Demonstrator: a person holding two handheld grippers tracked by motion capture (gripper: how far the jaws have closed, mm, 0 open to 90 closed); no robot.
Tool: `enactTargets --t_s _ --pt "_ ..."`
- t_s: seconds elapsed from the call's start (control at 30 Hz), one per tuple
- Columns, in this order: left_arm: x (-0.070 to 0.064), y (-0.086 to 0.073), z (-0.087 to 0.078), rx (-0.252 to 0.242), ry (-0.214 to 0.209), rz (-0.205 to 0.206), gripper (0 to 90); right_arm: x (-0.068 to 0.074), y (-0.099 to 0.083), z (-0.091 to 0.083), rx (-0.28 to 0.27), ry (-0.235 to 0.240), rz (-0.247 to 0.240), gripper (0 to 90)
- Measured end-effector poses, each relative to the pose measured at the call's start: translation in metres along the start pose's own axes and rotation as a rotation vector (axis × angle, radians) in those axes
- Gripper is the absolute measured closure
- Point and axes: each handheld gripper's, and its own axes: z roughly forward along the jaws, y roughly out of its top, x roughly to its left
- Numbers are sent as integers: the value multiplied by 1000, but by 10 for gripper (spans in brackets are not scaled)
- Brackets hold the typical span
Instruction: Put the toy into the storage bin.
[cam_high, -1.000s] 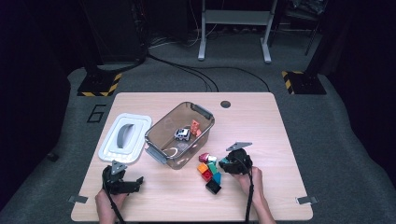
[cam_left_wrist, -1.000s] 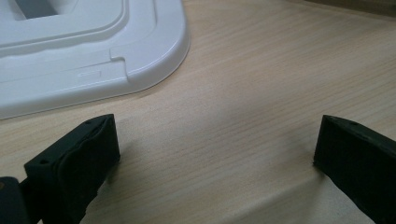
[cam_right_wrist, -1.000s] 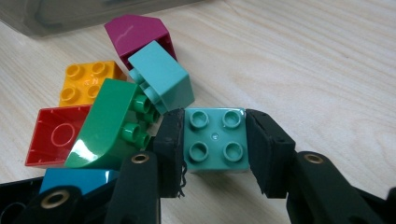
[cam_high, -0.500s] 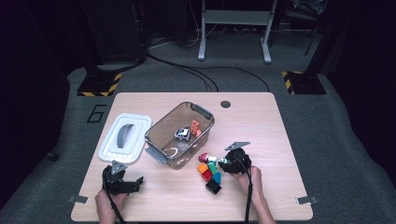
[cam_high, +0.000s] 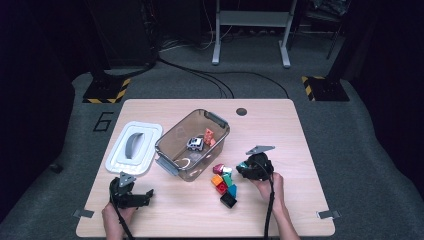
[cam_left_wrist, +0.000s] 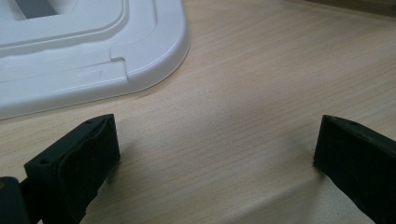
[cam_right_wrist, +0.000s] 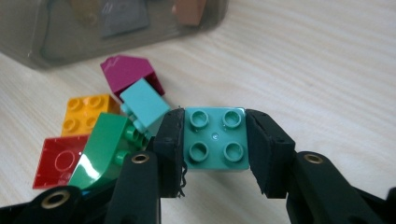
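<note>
Now right gripper clamps teal four-stud brick; left gripper idle, jaws apart; lifting could snag adjacent green brick, scattering pile.

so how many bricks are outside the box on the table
7, possibly more hidden: teal brick in the right gripper; beside it light teal, magenta, orange, green, red; black nearest the person.

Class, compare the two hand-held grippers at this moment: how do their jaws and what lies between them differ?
The right gripper has its black jaws closed on a teal four-stud square brick; the left gripper has its jaws spread wide with nothing but bare wooden table between them. The right one sits beside a heap of coloured bricks; the left one sits near the white plastic lid. Both have two black jaws.
</note>
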Motion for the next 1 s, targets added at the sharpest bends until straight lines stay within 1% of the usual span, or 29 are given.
enactTargets --t_s 0.1,0.17,0.2,0.23,0.27,0.33,0.4,0.43,0.47,0.67,0.7,0.73,0.77,0.8,0.9,0.93,1.0 --pt "0 0 0 0 0 0 0 -2 3 -2 -14 -1 1 591" --pt "0 0 0 0 0 0 0 -3 7 -4 -14 5 17 591" --pt "0 0 0 1 0 1 0 -5 10 -6 -27 0 11 591" --pt "0 0 0 1 0 1 0 -5 10 -6 -27 0 11 591" --pt "0 0 0 0 0 0 0 -7 13 -7 -42 2 13 590" --pt "0 0 0 0 0 0 0 -6 15 -8 -34 3 22 591" --pt "0 0 0 0 0 0 0 -7 18 -8 -44 -1 17 591" --pt "0 0 0 0 0 0 0 -8 19 -9 -41 0 14 591" --pt "0 0 0 0 0 0 0 -9 23 -10 -53 -1 13 590" --pt "0 0 0 3 -3 1 0 -10 31 -15 -60 -5 19 591" --pt "0 0 0 0 1 1 0 -11 33 -15 -68 -5 8 591" --pt "0 0 0 1 1 1 0 -11 35 -16 -63 -1 16 591" --pt "0 0 0 5 -2 2 0 -12 37 -16 -70 -5 10 591" --pt "0 0 0 5 -2 2 0 -13 39 -17 -68 -5 19 591" --pt "0 0 0 2 1 1 0 -14 42 -18 -73 -9 16 591" --pt "0 0 0 1 1 2 0 -15 44 -19 -75 -10 21 591" --pt "0 0 0 0 0 0 0 -17 50 -20 -83 -15 14 591"
